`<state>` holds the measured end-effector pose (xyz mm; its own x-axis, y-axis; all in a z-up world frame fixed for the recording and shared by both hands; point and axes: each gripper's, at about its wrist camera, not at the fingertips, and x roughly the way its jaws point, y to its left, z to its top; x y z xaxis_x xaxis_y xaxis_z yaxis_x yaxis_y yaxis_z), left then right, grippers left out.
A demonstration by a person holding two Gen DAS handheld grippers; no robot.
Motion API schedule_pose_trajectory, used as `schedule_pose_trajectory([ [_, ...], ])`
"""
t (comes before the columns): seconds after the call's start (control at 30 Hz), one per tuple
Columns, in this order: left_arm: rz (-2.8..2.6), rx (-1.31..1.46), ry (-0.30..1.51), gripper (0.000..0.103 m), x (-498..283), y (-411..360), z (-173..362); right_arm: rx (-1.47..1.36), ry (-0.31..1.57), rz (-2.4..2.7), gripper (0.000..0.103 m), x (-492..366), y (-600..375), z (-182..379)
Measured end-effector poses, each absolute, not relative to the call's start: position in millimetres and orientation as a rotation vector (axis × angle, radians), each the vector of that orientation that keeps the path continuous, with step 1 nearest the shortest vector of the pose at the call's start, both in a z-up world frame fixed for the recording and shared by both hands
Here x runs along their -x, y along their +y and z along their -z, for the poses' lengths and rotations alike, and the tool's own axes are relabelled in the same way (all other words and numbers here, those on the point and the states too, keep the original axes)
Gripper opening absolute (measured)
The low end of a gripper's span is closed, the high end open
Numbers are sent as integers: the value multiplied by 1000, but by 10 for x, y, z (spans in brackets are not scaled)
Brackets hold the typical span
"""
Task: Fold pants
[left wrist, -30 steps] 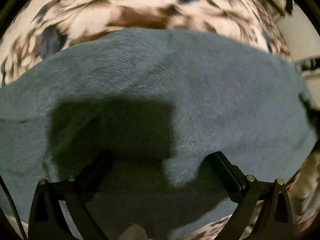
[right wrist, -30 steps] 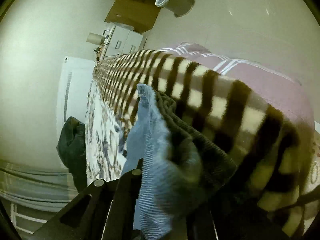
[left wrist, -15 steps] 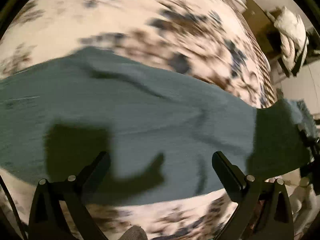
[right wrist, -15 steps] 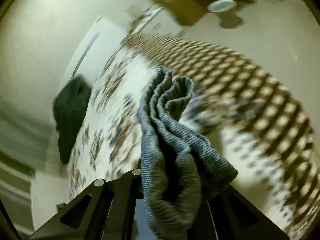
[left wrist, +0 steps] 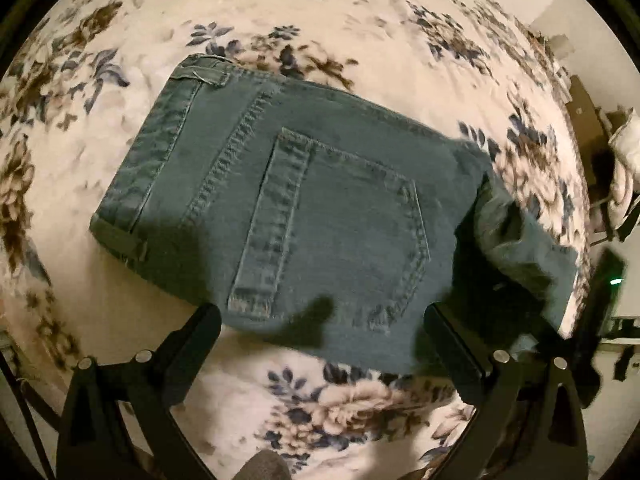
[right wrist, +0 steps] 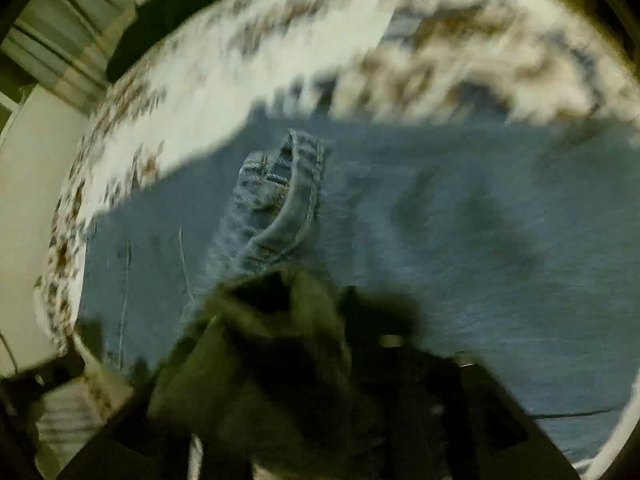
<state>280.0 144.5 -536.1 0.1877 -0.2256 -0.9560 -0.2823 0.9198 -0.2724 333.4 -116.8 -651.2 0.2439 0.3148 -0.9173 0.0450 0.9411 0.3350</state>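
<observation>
Bed surface: cream bedspread [left wrist: 352, 24] printed with brown and blue-grey flowers, filling most of the left wrist view; seen blurred in the right wrist view as well.
Room edge: at the right rim of the left wrist view, a dark piece of furniture with pale cloth on it; too small to tell more.
Pants: blue denim pants [left wrist: 304, 208] lie flat on the bedspread, seat side up, with a back pocket [left wrist: 340, 236] showing its stitched outline. The waistband sits at the upper left in the left wrist view.
Folded part: a leg section [left wrist: 520, 248] comes over from the right and rests on top of the pants near the pocket's right side.
Left tool: left tool [left wrist: 320, 336] points down at the pants from above, its two black fingers standing wide apart with nothing between them; apart from the denim.
Right tool: right tool [right wrist: 372, 364] is low over the denim, the frame heavily blurred. Its jaws are opening. A bunched hem [right wrist: 280, 200] of the leg rises just ahead of the fingers, and dark shadowed cloth lies between them; whether the pads press on it cannot be told.
</observation>
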Motion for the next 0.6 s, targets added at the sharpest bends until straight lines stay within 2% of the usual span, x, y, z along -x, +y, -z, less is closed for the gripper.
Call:
schedule_pose_trajectory([
  [0.03,-30,459,1386,103,-2849,1450,5363,-378,1323,-229,70,-3327,-1186,6500],
  [0.1,5,505,1369,103,-2921,1454,5325,-518,1317,-282,92,-3299,-1372,6403],
  [0.23,120,575,1357,103,-3254,1187,5349,-703,1271,-267,92,-3043,-1945,6034],
  [0.33,211,565,1390,103,-3570,787,5498,-716,1263,-145,92,-2901,-2377,5879],
  [0.5,256,421,1464,102,-3901,199,5814,-729,1254,61,92,-2813,-3167,5935],
  [0.53,259,364,1465,99,-3939,98,5851,-750,1244,91,92,-2775,-3288,5960],
  [0.57,264,286,1425,71,-3959,-28,5849,-780,1234,107,92,-2742,-3415,5971],
  [0.6,275,243,1389,37,-3959,-98,5836,-820,1220,121,92,-2707,-3525,5979],
])
